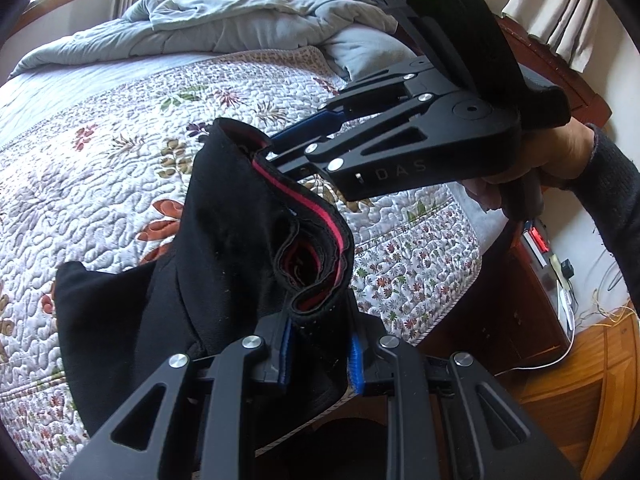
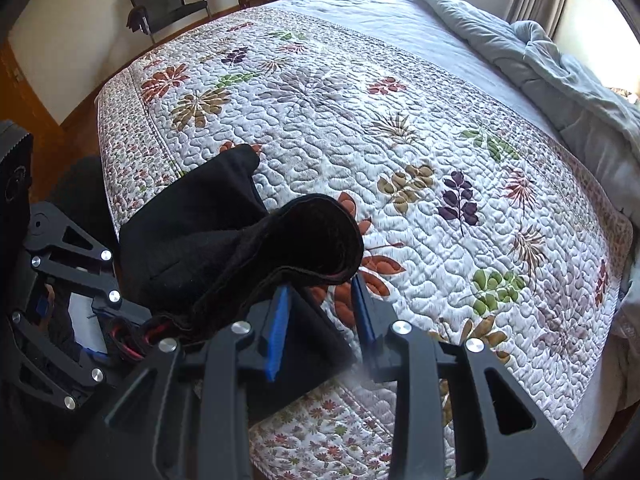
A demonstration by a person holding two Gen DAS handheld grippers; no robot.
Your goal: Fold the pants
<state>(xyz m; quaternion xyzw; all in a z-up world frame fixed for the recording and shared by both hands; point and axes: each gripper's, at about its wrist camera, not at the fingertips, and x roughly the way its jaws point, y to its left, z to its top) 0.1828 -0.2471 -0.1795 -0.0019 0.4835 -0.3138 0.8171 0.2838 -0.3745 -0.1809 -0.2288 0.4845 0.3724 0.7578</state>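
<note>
Black pants (image 1: 224, 232) with a red-lined waistband (image 1: 320, 216) hang bunched over the near edge of a floral quilted bed (image 1: 120, 128). My left gripper (image 1: 320, 344) holds one part of the waistband between its blue pads. My right gripper (image 1: 276, 148) grips the waistband further along, coming in from the right. In the right wrist view the pants (image 2: 208, 236) drape left of my right gripper (image 2: 324, 312), whose jaws stand apart with the fabric edge between them. The left gripper (image 2: 92, 312) shows at far left on the waistband.
A rumpled grey-blue duvet (image 1: 248, 20) lies at the head of the bed. A wooden nightstand (image 1: 536, 280) with cables stands on the right. A black chair (image 2: 168, 0) stands by the far wall. Wooden floor (image 2: 24, 92) surrounds the bed.
</note>
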